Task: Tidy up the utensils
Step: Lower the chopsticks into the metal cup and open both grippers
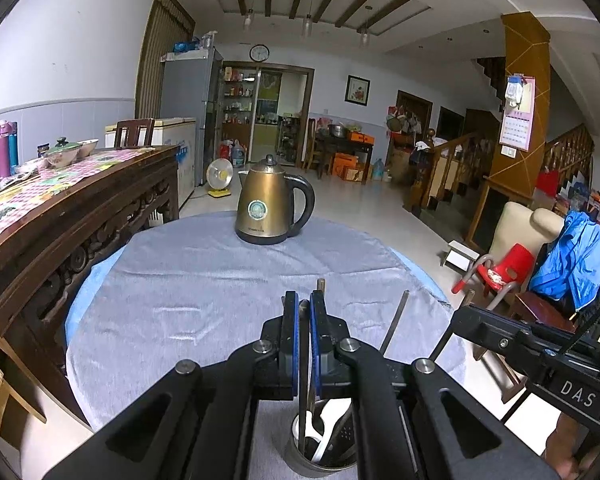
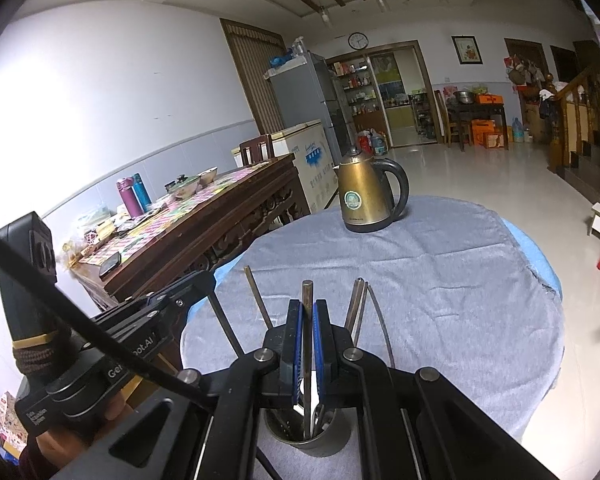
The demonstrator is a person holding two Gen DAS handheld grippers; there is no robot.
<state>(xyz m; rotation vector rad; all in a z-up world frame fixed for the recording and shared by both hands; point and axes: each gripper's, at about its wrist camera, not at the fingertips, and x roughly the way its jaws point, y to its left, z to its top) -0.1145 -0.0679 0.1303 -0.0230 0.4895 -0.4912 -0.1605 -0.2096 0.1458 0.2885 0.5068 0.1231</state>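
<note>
Both point level toward the kettle (image 1: 269, 201) at twelve o'clock: left hand-held gripper (image 1: 304, 312) and right hand-held gripper (image 2: 308, 316) each clamp an upright chopstick (image 2: 307, 320) over the cup (image 2: 308, 432) on the bench (image 2: 440, 280).

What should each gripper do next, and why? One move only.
Probably open both and let go. The left gripper and the right gripper each have their jaws shut on a thin utensil handle whose lower end already sits inside the metal cup, so the utensils look placed; releasing seems the natural next step.
</note>
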